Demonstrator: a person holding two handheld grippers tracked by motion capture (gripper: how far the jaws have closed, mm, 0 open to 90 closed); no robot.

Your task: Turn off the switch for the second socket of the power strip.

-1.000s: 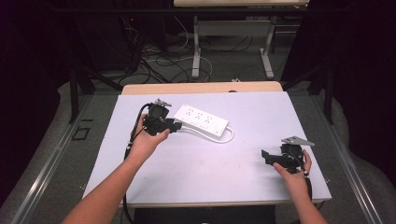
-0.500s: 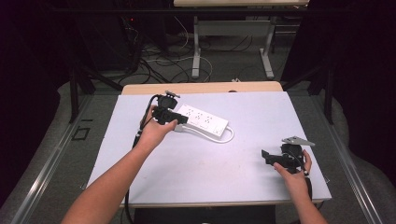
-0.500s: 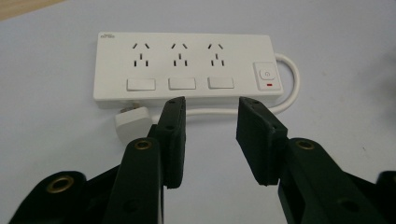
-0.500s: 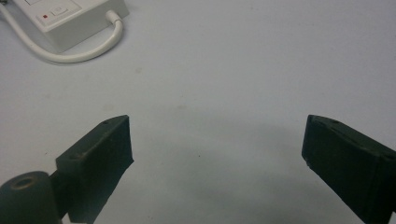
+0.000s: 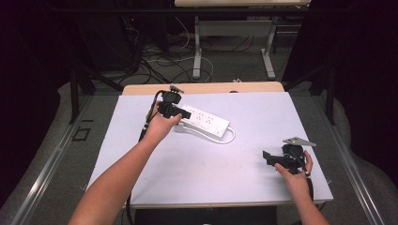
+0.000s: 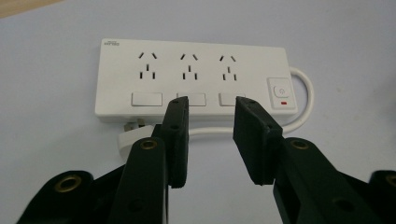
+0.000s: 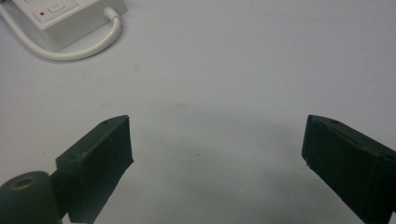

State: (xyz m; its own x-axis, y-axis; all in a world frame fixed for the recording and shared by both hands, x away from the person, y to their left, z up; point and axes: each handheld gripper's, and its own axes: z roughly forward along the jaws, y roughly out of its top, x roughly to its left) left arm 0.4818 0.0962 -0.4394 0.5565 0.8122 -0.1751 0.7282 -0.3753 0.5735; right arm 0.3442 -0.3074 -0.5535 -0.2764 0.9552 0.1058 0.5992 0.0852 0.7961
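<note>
Three sockets [image 6: 189, 67] before left claw [image 6: 210, 112]

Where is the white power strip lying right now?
In the high view the white power strip lies on the table's far left part, just beyond the left gripper.

Power strip [image 7: 70, 18] cut off by the top-left edge in the right claw view, sockets out of frame there. In the left claw view the left claw [image 6: 212, 135] covers part of the strip's near edge, cord [image 6: 299, 107] and white plug [image 6: 133, 135]. Brand print at the strip's corner too small to read.
</note>
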